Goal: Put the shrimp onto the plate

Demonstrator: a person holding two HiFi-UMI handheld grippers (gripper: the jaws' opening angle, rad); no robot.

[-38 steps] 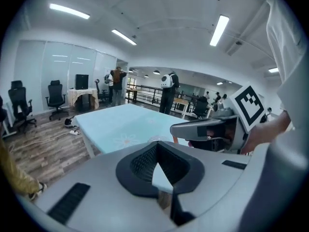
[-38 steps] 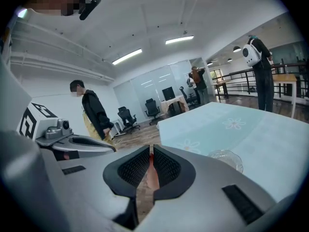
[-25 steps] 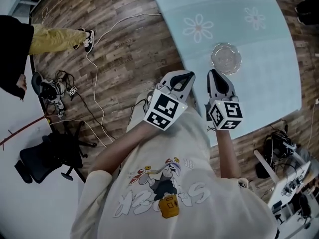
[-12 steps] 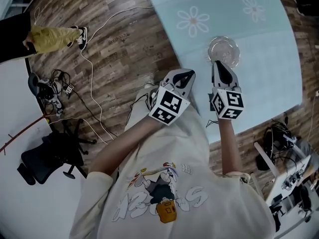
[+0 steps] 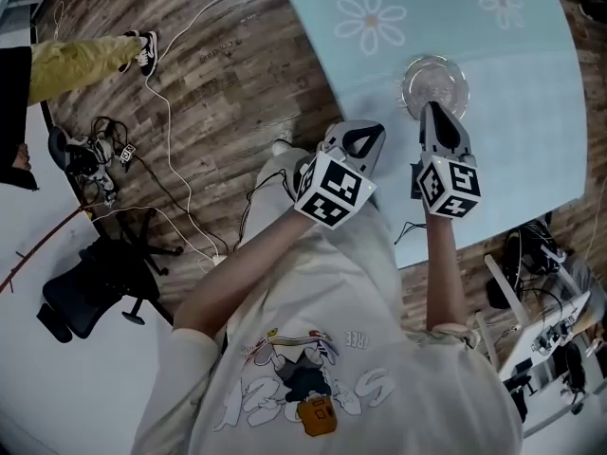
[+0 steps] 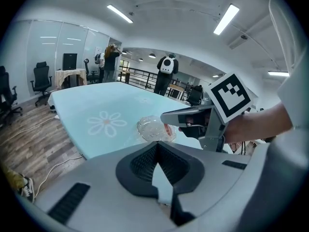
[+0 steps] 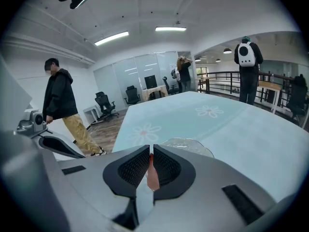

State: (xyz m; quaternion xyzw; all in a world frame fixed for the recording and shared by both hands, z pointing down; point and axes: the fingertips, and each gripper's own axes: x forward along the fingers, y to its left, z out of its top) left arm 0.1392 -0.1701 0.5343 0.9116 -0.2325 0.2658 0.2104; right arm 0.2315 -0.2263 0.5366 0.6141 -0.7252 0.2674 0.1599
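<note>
**Right gripper** [image 5: 435,112]: pressed onto a small pink-orange shrimp [image 7: 152,176]. The shrimp sits upright between the ribbed pads, clear of the worktop.
- Change: a second ago the tip lay short of the dish. It has since travelled forward and now overlaps the near rim in the head view.
- The left gripper view shows the shrimp end level with the dish's edge. Whether it is fully over the bowl cannot be told.

**Left gripper** [image 5: 366,140]: jaws pressed together at the tip with nothing between them.
- Change: it has drifted forward alongside its partner, but only to the near edge of the worktop.
- It takes no part in the carry.

**Clear, scallop-edged round glass plate** [image 5: 413,76]: empty. It rests on the pale blue-green worktop with white daisy prints [image 5: 517,112], unmoved over the interval.

**Status, judged:**
- The transport is nearly complete and delivery has not yet been made.
- What remains is a short advance over the plate's centre, a slight lowering, then spreading the jaws.
- Releasing at the rim risks the shrimp tipping onto the worktop.
</note>
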